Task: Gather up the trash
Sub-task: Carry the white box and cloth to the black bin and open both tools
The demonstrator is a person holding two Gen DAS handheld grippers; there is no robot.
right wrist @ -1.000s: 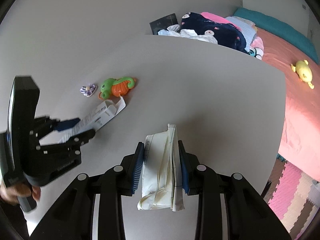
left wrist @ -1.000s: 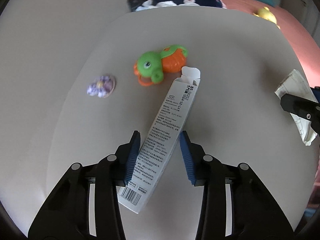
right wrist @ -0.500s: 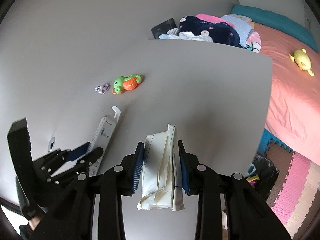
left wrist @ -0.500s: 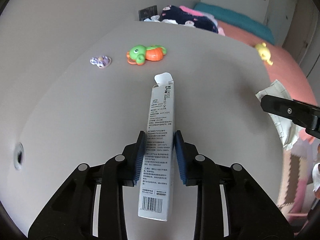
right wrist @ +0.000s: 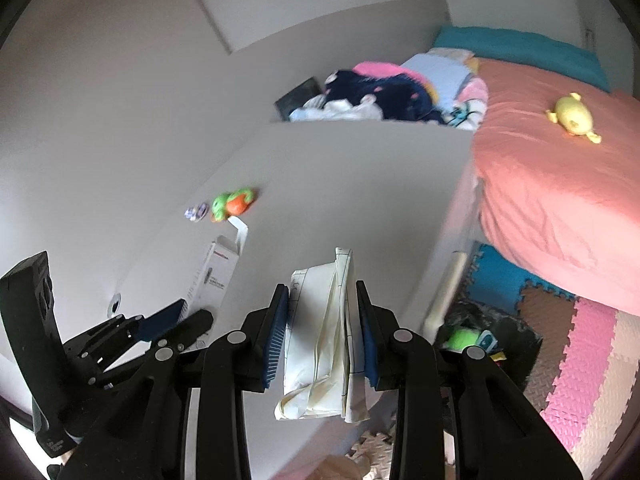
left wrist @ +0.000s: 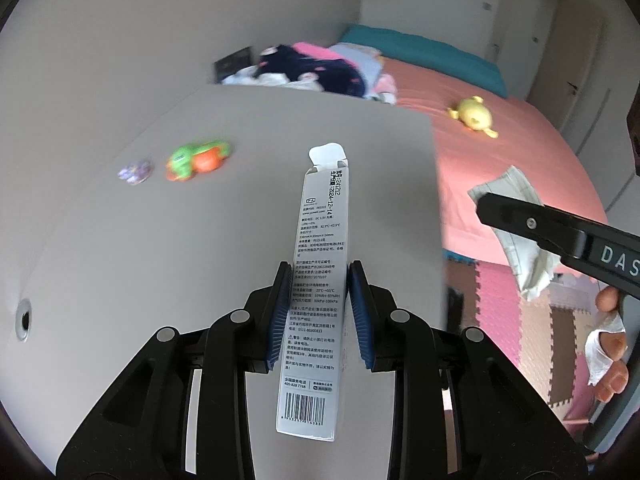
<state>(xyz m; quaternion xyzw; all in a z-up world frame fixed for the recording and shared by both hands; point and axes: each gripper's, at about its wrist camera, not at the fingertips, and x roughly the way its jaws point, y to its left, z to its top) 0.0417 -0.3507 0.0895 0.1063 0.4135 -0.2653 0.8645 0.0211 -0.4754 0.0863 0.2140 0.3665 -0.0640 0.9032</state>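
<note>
A long white printed carton (left wrist: pixel 318 288) runs up the middle of the left wrist view, its barcode end at the bottom centre and its open flap reaching to mid-frame — the left claw (left wrist: pixel 319 316) is clamped on it, blue pads pressing both narrow sides about halfway along, having closed in on it within the last second. The carton hangs above the grey desk (left wrist: pixel 160 240), which fills the left and centre of that view. In the right wrist view a wad of crumpled cream paper (right wrist: pixel 322 332) stands in the lower centre, squeezed between the pads of the right claw (right wrist: pixel 322 336), with its loose folds drooping below the pads. The same paper shows at the right edge of the left wrist view, beside the black arm of the right claw, with fingers (left wrist: pixel 610 300) of a hand beneath it. On the desk, at the left of both views, lie a green and orange turtle toy (left wrist: pixel 196 160) and just beside it a small purple toy (left wrist: pixel 136 170), both blurred. Past the desk, upper right, is a bed with a pink sheet (right wrist: pixel 560 184) carrying a yellow plush toy (right wrist: pixel 574 118) and a pile of clothes (right wrist: pixel 384 96). Foam floor mats (right wrist: pixel 580 368) show at the lower right.
</note>
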